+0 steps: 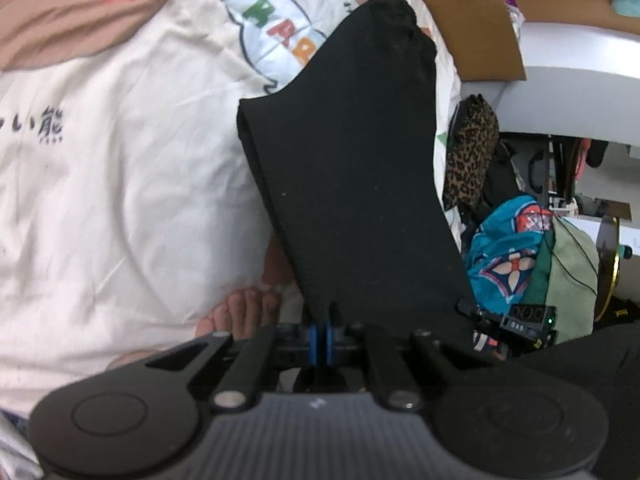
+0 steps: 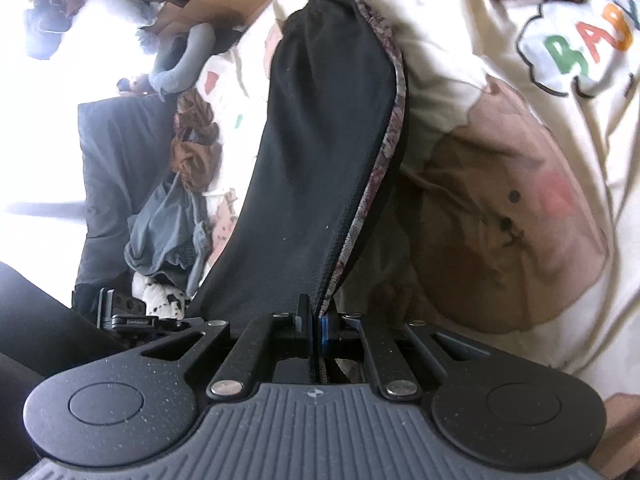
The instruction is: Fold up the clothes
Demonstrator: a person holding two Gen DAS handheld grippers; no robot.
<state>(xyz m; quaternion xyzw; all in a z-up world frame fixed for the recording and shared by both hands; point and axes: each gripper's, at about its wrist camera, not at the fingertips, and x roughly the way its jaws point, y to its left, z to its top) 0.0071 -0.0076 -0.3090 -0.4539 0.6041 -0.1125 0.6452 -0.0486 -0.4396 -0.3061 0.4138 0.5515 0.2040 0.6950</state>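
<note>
A big cream blanket (image 1: 120,180) with a brown bear, a white cloud and coloured letters covers the bed. Beside it sit a cardboard box (image 1: 468,12) and a pile of clothes (image 1: 504,256); how many is hard to tell. One black garment (image 1: 352,184) hangs above the blanket, its top corners hidden in the tongs. The left tongs (image 1: 323,338) pinch one corner tight. The right tongs (image 2: 316,330) pinch the other, by its patterned edge. Toes (image 1: 244,312) peek out below.

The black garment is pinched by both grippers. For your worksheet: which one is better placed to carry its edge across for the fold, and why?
Probably the right gripper. Both are shut on the black garment, but the right pinches its patterned trim, a clear edge to align. The left gripper pinches plain black cloth.
</note>
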